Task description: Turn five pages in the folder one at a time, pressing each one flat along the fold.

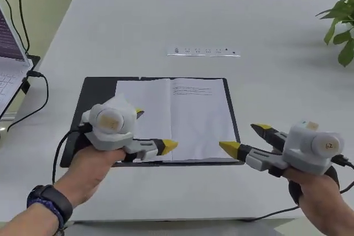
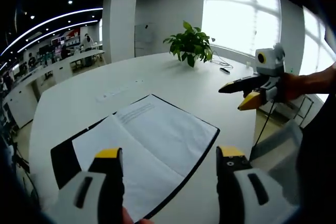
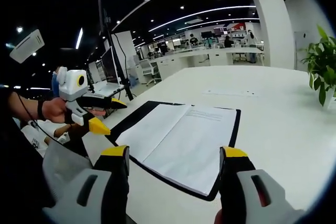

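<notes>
A black folder lies open on the white table, its white pages flat, with a few printed lines at the top of the right page. My left gripper hovers open over the folder's lower left, holding nothing. My right gripper is open just off the folder's lower right corner, its nearer tip by the page edge. In the left gripper view the folder lies ahead of my open left gripper, with the right gripper beyond. In the right gripper view the folder sits before my right gripper, the left gripper at its far side.
A laptop with a black cable sits at the table's left edge. A socket strip is set into the table behind the folder. A potted plant stands at the far right.
</notes>
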The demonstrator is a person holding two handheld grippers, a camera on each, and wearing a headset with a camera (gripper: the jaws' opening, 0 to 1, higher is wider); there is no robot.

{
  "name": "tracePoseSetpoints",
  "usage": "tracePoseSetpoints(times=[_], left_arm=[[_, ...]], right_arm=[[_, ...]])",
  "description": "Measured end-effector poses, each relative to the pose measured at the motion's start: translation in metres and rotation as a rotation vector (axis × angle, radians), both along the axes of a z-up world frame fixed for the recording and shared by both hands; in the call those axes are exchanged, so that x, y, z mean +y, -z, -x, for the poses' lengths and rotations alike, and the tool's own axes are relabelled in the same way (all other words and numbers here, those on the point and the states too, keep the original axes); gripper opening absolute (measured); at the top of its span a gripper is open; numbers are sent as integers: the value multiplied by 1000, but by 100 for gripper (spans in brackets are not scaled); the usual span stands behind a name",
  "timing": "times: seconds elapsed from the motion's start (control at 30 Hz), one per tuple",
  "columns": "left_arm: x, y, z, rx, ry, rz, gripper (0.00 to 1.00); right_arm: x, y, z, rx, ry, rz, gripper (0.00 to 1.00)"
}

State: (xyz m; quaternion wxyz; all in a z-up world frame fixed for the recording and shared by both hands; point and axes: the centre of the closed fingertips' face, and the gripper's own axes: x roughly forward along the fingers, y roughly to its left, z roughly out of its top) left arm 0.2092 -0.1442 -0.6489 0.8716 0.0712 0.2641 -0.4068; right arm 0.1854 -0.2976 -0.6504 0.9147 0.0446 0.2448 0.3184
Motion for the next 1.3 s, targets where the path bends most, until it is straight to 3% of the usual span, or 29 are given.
tracePoseSetpoints(times=[0.17,0.43,0.73,0.83,1.0,1.07,1.3], left_arm=[[-22,1,-9,-3,43,-5,72],[-47,14,-25,12,97,-18,72],[-82,28,-31,42,150,-25,72],[-96,42,-27,37,215,-86,72],[-115,55,-25,55,274,-115,72],[-121,64,-21,52,324,-163,72],[-137,81,-27,84,318,-174,71]], right_arm=[[-1,0,-1,1,3,-1,68],[-2,2,-4,4,-10,10,69],[-10,4,-9,10,-7,20,69],[-14,4,-9,11,5,11,69],[-20,4,-8,14,16,6,69],[-22,4,-7,16,22,0,69],[-28,10,-2,31,27,2,68]])
